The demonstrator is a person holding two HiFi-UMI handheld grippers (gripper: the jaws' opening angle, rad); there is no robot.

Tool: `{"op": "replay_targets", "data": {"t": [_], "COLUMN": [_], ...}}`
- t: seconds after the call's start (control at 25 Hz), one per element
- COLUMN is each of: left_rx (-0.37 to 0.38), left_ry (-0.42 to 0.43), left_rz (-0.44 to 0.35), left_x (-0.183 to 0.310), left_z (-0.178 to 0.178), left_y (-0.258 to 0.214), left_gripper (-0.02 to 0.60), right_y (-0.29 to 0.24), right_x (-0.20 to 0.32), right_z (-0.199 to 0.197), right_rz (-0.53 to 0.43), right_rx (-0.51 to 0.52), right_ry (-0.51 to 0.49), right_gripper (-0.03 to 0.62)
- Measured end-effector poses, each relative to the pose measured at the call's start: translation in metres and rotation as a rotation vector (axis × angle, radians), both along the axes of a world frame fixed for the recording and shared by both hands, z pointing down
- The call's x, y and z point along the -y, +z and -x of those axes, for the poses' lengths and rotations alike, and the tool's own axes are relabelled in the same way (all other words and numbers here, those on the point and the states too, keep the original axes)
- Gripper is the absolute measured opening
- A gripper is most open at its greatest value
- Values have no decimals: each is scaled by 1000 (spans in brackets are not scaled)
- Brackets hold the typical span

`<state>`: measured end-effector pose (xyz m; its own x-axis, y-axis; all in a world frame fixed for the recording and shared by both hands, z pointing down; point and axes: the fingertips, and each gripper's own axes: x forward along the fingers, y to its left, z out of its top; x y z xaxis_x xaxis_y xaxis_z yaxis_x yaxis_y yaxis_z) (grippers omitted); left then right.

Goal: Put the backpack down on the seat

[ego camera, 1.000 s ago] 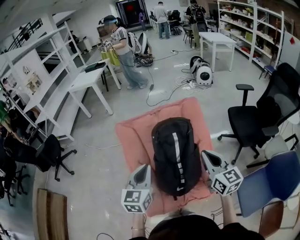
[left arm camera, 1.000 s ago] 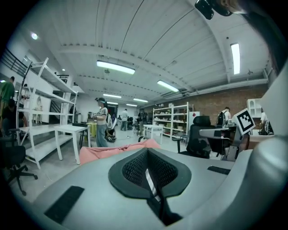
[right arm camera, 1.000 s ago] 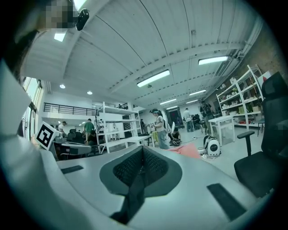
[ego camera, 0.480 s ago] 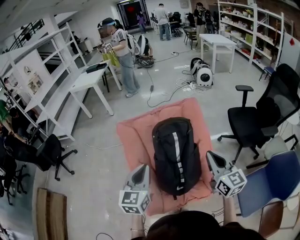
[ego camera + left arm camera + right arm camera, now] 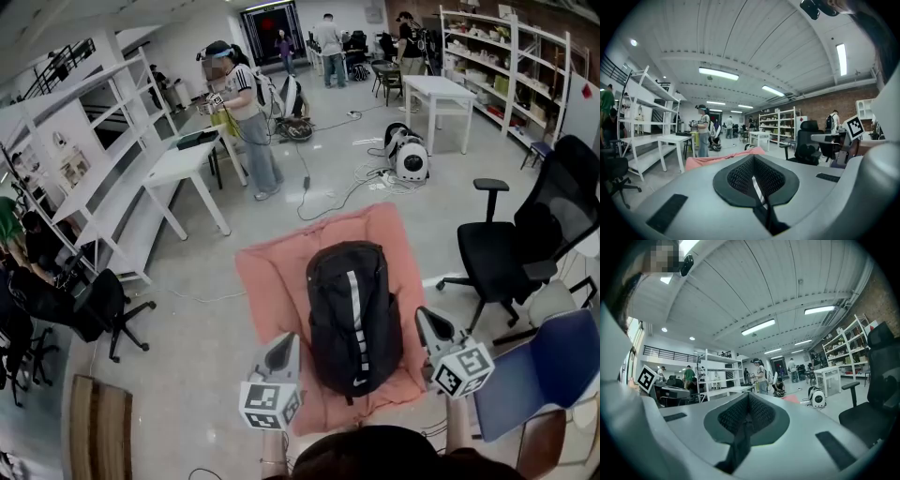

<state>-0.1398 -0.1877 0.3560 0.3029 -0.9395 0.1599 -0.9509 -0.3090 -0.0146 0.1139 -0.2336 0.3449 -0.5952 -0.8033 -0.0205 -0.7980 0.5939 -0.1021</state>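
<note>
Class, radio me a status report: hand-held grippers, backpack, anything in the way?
Left hand-held gripper shut on a striped strap; right hand-held gripper shut on a black strap. Backpack flat on pink cushion. No obstruction seen.

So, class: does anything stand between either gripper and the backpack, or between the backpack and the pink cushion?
Nothing visible does. The backpack lies on the pink cushion, and the left gripper and right gripper, both shut, flank its near end with nothing between.
</note>
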Motion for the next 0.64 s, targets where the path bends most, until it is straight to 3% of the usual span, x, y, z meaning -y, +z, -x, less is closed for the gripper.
{"op": "replay_targets", "data": {"t": [0.64], "left_rx": [40], "left_ry": [1], "left_rz": [27], "left_x": [1], "left_z": [-9], "left_y": [7], "left_gripper": [14], "right_y": [14], "right_x": [3], "right_z": [-8], "right_rz": [39], "right_rx": [4], "right_ry": [0], "right_gripper": [13]}}
